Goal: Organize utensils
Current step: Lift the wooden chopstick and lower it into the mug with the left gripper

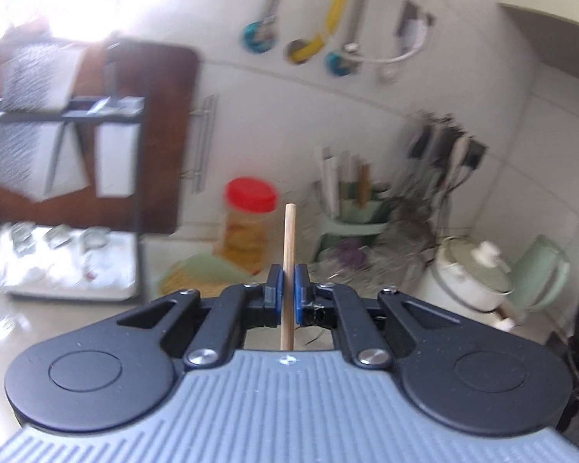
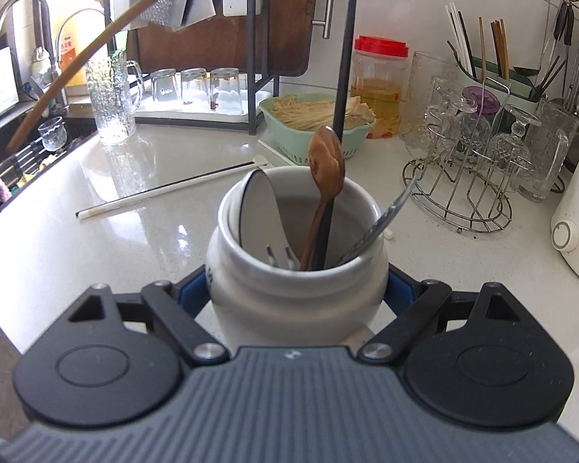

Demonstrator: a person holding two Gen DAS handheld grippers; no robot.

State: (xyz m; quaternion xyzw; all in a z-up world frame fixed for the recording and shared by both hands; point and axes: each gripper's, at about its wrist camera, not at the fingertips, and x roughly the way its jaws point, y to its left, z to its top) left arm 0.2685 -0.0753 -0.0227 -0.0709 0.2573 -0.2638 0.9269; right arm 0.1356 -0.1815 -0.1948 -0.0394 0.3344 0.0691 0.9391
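On the table (image 2: 96, 254), right tongs (image 2: 297, 293) clamp the white crock (image 2: 297, 289); left tongs (image 1: 287, 293), pinched on a wooden chopstick (image 1: 289, 239), should approach from ten o'clock, tip lowered inside the rim.

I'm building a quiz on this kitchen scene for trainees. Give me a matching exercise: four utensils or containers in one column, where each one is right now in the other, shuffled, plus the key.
Things:
1. wooden chopstick
2. wooden spoon
3. white chopstick
4. white ceramic jar

Places:
A. lying flat on the countertop
B. clamped between the left gripper's fingers
C. standing bowl-up inside the jar
D. held between the right gripper's fingers

Pairs: 1-B, 2-C, 3-A, 4-D
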